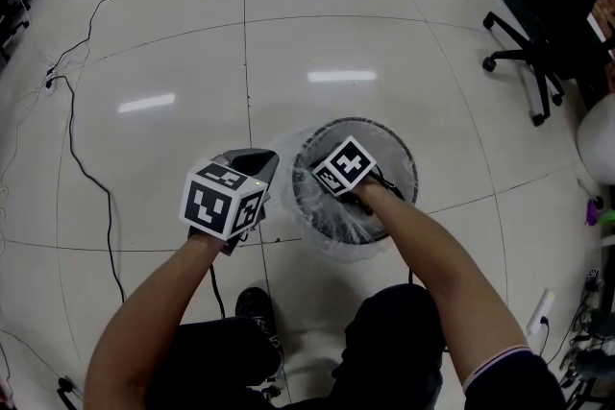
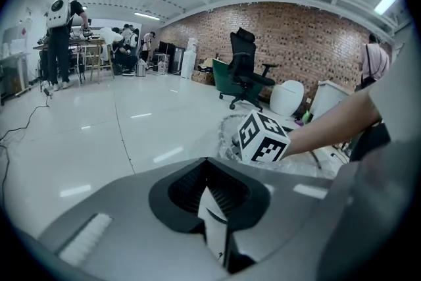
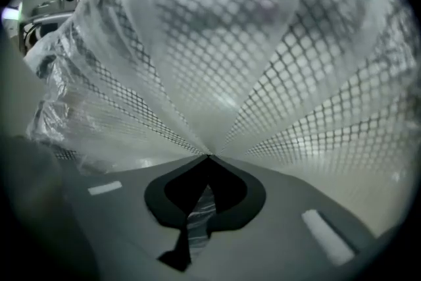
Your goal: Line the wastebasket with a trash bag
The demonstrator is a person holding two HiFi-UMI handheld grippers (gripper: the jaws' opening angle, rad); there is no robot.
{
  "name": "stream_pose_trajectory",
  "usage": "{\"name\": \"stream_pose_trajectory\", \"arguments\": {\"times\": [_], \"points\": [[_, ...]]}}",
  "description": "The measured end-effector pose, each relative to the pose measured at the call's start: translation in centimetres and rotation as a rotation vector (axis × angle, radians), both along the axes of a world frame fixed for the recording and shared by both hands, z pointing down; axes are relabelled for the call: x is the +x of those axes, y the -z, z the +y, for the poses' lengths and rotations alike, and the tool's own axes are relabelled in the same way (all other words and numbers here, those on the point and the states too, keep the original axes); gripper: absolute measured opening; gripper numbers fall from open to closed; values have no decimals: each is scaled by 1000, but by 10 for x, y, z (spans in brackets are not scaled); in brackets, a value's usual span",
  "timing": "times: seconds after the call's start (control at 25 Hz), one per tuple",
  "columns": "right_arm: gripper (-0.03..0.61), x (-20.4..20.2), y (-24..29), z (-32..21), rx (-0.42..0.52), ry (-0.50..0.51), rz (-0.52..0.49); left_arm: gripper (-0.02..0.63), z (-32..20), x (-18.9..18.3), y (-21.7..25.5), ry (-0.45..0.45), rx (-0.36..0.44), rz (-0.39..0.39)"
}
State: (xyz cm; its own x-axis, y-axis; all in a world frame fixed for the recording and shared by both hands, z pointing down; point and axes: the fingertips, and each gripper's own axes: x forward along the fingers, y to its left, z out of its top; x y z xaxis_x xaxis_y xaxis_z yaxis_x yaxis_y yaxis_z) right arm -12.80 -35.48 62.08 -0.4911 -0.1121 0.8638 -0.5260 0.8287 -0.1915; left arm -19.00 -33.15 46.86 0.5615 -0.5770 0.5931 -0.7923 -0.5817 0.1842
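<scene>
Wastebasket [image 1: 399, 154], a round black mesh one, stands on the pale tiled floor [image 1: 192, 43] just ahead of the person's knees, and a clear bag [image 1: 336, 240] already sits in it, its film puffed out over the rim and down the outer wall. The right claw [image 3: 207, 160] is sunk inside the basket, pointing steeply down; its jaws are closed on the bag [image 3: 263, 62], whose folds fan out from the pinch, with mesh showing through the film all round. The left claw [image 1: 264, 163] hangs outside, just beside the basket's left rim, near the loose film there. Its jaws [image 2: 207, 164] are pressed together; whether a sliver of film is caught in them I cannot tell. A black cable [image 1: 82, 149] trails over the floor well to the left, and an office chair [image 1: 538, 53] stands far off at the upper right.
</scene>
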Motion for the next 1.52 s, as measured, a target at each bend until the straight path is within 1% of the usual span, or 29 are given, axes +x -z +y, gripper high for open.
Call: {"name": "stream_pose_trajectory", "arguments": {"times": [0.44,0.6,0.84,1.08,1.36,1.52], "points": [[2,20,3,8,5,-18,11,12,1,4,7,-4,14,0],[2,21,8,7,15,-26,-1,11,2,5,9,-3,17,-4],[2,14,23,4,34,-24,-23,11,3,6,12,-5,25,-7],[2,17,44,0,54,-28,-34,11,4,8,18,-12,39,-6],[2,22,64,5,54,-14,-26,12,7,12,26,-26,61,-11],[2,24,82,8,73,-20,-42,12,8,13,35,-19,76,-6]]}}
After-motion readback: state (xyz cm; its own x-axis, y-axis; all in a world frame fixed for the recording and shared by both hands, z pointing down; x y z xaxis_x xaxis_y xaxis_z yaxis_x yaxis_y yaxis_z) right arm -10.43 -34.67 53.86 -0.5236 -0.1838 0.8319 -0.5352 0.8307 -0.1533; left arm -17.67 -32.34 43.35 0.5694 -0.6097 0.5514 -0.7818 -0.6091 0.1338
